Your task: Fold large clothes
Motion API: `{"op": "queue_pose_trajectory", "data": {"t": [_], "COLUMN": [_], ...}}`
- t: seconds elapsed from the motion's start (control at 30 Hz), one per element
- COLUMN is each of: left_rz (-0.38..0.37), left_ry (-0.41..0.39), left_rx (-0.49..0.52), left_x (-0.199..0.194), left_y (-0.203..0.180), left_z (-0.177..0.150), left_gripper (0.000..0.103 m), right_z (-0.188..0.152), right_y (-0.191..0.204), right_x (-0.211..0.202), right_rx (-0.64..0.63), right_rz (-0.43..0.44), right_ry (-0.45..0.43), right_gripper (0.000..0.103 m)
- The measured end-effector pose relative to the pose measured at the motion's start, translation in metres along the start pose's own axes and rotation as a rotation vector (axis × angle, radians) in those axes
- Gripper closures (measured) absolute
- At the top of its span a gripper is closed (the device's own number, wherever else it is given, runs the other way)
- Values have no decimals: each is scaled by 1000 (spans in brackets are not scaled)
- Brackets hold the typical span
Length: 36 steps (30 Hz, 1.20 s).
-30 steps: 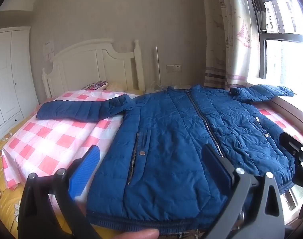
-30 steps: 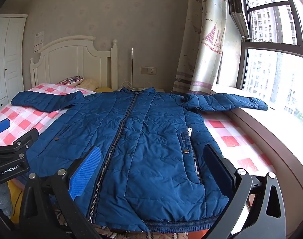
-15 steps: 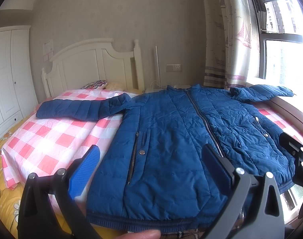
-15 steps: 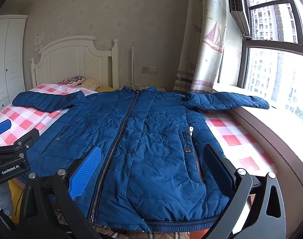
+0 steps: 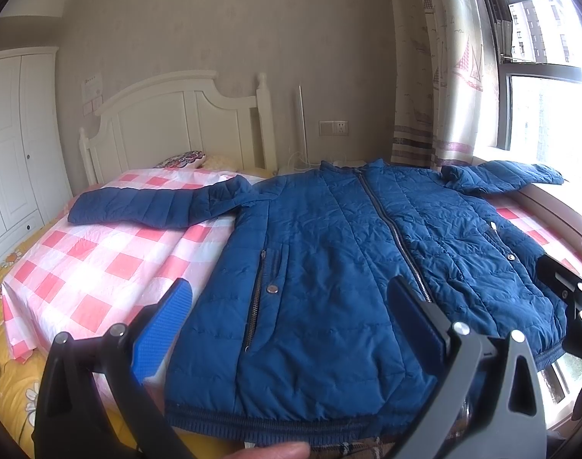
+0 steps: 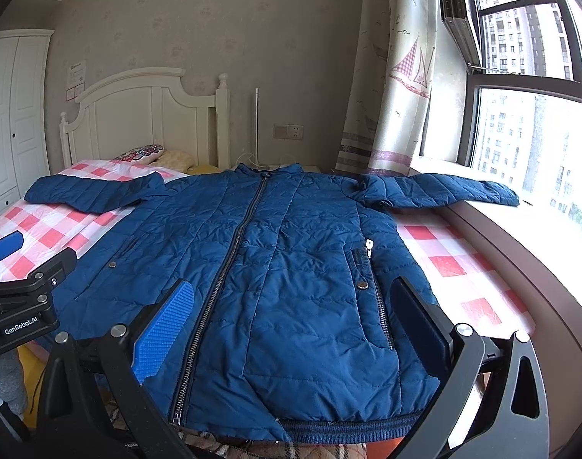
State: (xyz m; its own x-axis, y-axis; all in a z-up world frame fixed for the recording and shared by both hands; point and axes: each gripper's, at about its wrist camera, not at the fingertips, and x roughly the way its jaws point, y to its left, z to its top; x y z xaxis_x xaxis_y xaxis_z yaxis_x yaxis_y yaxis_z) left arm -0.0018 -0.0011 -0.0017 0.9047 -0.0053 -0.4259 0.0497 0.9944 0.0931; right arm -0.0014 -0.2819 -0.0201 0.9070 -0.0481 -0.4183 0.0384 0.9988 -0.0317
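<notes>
nothing has shifted in the last second: the blue jacket (image 5: 340, 267) lies zipped flat on the checked bed cover (image 5: 99, 267), sleeves spread. my left gripper (image 5: 291, 329) and right gripper (image 6: 291, 325) both hover spread apart, empty, folding not yet begun.

Daylit bedroom: white headboard (image 6: 145, 114), wardrobe (image 5: 11, 141), sailboat curtain (image 6: 401, 76), big window (image 6: 528, 114).

jacket (image 6: 275, 267): dark blue, quilted
sheet (image 5: 99, 264): pink-and-white check
bedding (image 5: 11, 382): yellow, daisy print
headboard (image 6: 145, 118): white
curtain (image 6: 398, 69): cream, pink sailboat print
left gripper (image 5: 291, 329): black, one blue pad
wardrobe (image 5: 11, 145): white
</notes>
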Motion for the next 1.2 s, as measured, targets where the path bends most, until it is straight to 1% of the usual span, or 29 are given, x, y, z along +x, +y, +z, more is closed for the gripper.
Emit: {"op": "queue_pose_trajectory", "data": {"t": [1.2], "left_rz": [-4], "left_ry": [9], "left_rx": [-2], "left_x": [-1], "left_y": [1], "left_z": [-5], "left_gripper": [2], "right_z": [-1], "right_y": [0], "right_x": [0], "right_rx": [6], "right_rz": [3], "right_ry": [6], "right_gripper": [5]}}
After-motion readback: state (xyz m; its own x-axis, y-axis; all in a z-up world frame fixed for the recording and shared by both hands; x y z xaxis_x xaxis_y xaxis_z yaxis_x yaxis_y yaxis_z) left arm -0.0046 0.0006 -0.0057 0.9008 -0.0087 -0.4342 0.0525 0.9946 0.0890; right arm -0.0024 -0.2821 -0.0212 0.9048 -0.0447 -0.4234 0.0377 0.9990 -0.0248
